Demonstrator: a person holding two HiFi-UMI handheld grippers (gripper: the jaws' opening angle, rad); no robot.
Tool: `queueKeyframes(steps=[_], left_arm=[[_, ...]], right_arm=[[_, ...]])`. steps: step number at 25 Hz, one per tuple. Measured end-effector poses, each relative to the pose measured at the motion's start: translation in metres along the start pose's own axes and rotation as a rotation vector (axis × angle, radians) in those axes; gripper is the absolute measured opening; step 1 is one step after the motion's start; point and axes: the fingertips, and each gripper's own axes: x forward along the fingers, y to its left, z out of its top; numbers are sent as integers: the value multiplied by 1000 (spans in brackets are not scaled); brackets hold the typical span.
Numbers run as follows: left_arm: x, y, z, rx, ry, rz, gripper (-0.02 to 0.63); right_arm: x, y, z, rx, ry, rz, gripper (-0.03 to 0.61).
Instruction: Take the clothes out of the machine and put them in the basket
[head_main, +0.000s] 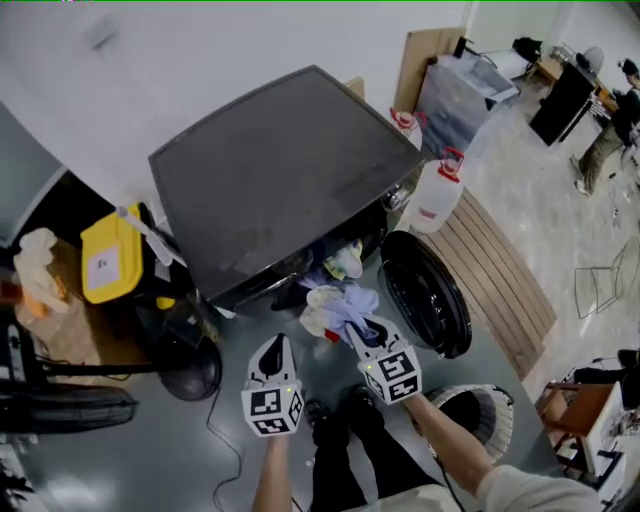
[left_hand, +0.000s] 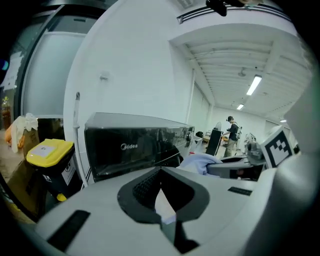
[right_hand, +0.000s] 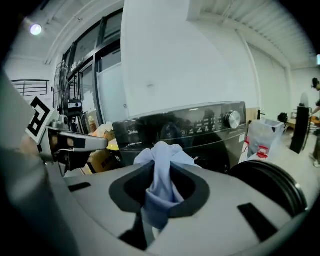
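Note:
A dark grey washing machine stands with its round door swung open to the right. Mixed clothes spill from its opening. My right gripper is shut on a light blue cloth, which bunches up between the jaws in the right gripper view. My left gripper hangs just left of it, in front of the machine. Its jaws stand nearly together with a thin pale strip between the pads. The white basket sits on the floor at the lower right.
A yellow-lidded bin and a black floor fan stand left of the machine. Two white jugs with red caps and a slatted wooden panel lie to its right. A person stands far back.

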Motion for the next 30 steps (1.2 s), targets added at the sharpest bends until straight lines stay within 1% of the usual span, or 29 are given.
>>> queueKeyframes(steps=[4, 6, 9, 13, 16, 19, 22, 24, 26, 30], left_arm=[[-27, -23, 51, 1, -29, 14, 18], [-41, -32, 71, 3, -41, 18, 18], [-57, -44, 96, 17, -57, 25, 18], [-74, -57, 136, 57, -93, 30, 18], [-84, -69, 166, 66, -137, 31, 18], [-94, -78, 201, 93, -182, 33, 18], [-106, -86, 228, 120, -222, 34, 18], [-108, -93, 239, 127, -243, 24, 18], [-105, -99, 244, 127, -253, 8, 18], [-99, -109, 246, 137, -243, -36, 18]], right_arm=[[-45, 1, 49, 17, -31, -4, 81], [-65, 4, 71, 14, -49, -5, 81], [-92, 8, 104, -8, -88, 1, 80], [-125, 6, 150, -38, -144, -4, 80], [-150, 1, 179, -59, -186, -12, 80], [-171, -3, 208, -71, -235, -20, 80], [-187, -1, 225, -85, -269, -21, 80], [-196, -2, 231, -96, -281, -29, 80], [-202, -6, 235, -99, -288, -43, 80], [-213, -10, 236, -86, -291, -81, 80]])
